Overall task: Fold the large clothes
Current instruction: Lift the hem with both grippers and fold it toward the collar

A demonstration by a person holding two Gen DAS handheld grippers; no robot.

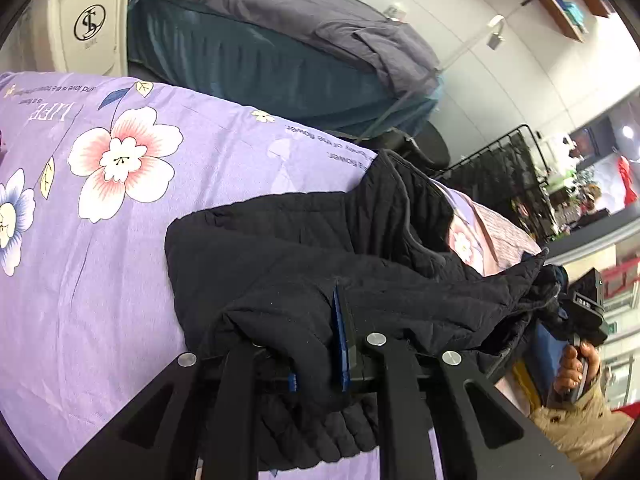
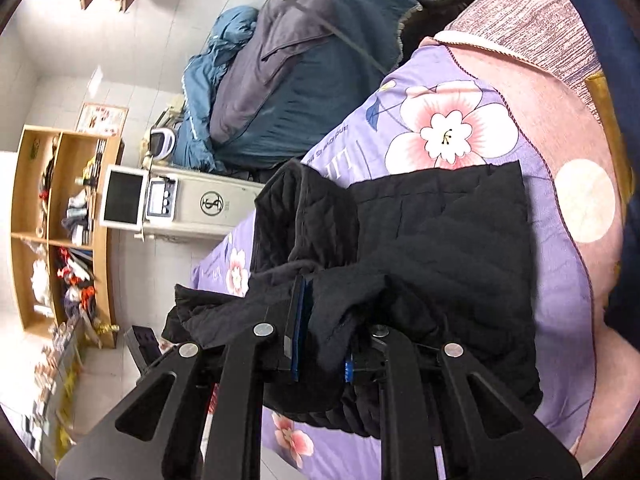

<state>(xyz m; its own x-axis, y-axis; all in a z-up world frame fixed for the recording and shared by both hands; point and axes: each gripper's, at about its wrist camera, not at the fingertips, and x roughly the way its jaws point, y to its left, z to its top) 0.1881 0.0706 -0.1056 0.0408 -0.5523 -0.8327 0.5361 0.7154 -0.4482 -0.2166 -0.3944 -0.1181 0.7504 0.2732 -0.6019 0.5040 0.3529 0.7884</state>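
Right now your left gripper (image 1: 320,344) is clamped on a fold of the black quilted jacket (image 1: 304,248), blue pads pinched together with cloth bunched between them at the lower centre of the left wrist view. Your right gripper (image 2: 320,336) is likewise closed on the same jacket (image 2: 440,240), the fabric draped over its fingers at the lower centre of the right wrist view. The jacket lies on the purple floral sheet (image 1: 100,260), with its held edge lifted off the sheet between your two grips. In the left view, bare sheet runs wide across the left half of the frame — plenty of open surface there — while the jacket's far hem reaches toward the sheet's edge at centre right. Beyond that edge sits a dark round stool (image 1: 432,148) and a black wire rack (image 1: 504,164). Your right hand (image 1: 576,368) shows at the lower right of that frame, gripping its handle close beside the jacket's raised corner. In the right view, the jacket's straight hem lies just below a large pink flower, and a pink blanket (image 2: 568,120) borders the sheet on the right. A blue-covered bed (image 2: 312,80) fills the upper centre, and a cream machine (image 2: 208,204) stands at the left, beside the sheet's edge.
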